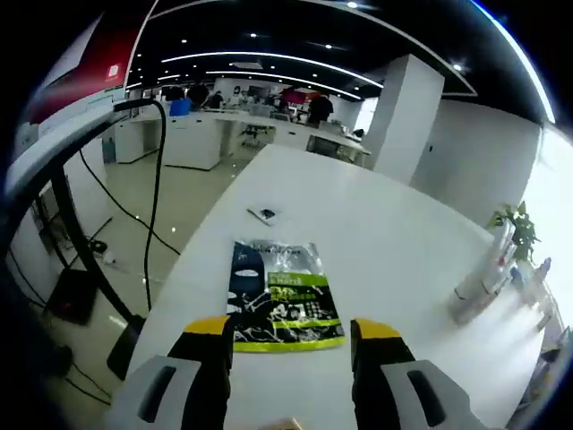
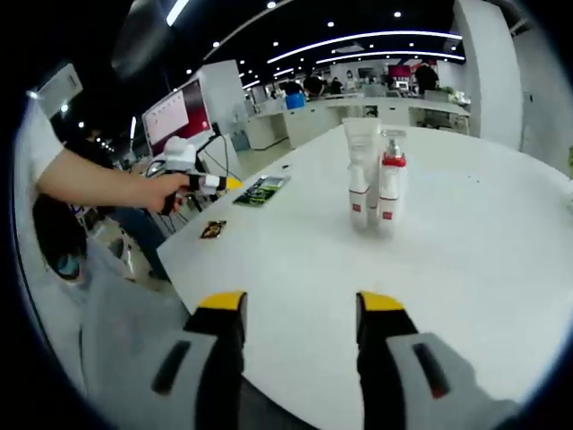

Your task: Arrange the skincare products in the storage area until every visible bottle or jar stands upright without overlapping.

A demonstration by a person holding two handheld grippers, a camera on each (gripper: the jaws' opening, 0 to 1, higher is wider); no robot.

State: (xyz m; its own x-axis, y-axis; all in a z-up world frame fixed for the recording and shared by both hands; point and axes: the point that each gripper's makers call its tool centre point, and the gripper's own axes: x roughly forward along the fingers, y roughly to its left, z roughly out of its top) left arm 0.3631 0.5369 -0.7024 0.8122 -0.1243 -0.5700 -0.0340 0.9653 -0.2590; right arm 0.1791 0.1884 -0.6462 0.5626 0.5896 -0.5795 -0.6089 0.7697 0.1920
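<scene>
Bottles (image 2: 376, 184) stand upright together; left gripper (image 1: 293, 333) and right gripper (image 2: 292, 309) gape wide, empty.

The left gripper (image 1: 291, 336) pokes up from the bottom, its 2 yellow-tipped jaws set apart with nothing between them. Just past the tips lies a flat packet (image 1: 282, 296) — dark with a bright green band — on a big white table (image 1: 394, 242). A little farther off sits a small dark thing (image 1: 264, 214), too small to make out. Far off at the table's right edge stand some bottles (image 1: 479, 282), blurry, beside a small green plant (image 1: 515, 224). A black cable (image 1: 157, 179) hangs on the left, over the shiny floor.
</scene>
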